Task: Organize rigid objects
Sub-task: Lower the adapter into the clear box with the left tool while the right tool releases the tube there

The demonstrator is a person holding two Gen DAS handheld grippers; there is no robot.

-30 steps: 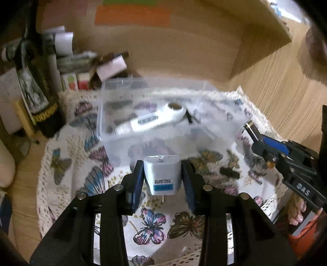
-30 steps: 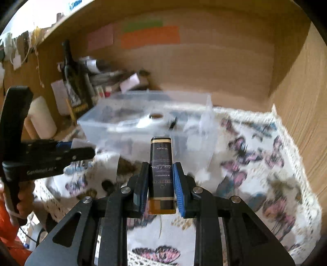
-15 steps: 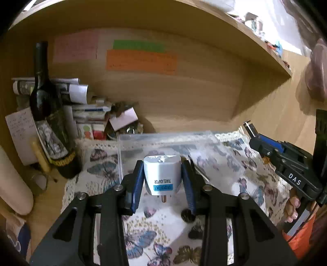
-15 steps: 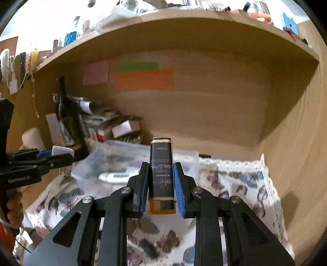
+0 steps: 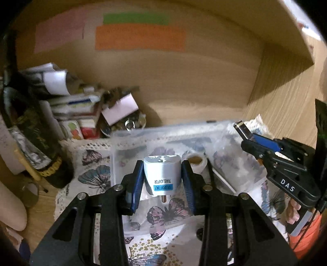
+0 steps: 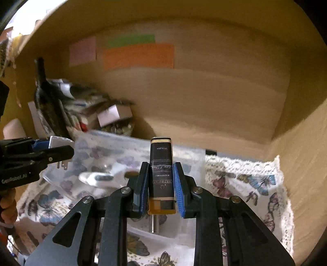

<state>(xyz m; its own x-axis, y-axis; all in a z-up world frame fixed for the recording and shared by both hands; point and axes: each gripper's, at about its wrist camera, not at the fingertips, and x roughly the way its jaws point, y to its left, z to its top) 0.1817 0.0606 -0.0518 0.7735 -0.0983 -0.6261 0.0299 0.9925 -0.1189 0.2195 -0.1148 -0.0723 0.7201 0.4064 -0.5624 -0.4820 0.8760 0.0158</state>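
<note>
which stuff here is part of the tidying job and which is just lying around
Job: adapter in the left gripper; black bottle in the right gripper; clear bin; thermometer inside it.

Lying about: wine bottle, paper pile, sticky notes, butterfly cloth.

Warm, dim light inside a light-brown wooden alcove, shelf board overhead, side panel at right. Pink, green and orange paper rectangles stuck on the far wall. Dark wine bottle and cluttered stack of papers and small boxes far left. White lace-edged cloth printed with butterflies across the surface below.
</note>
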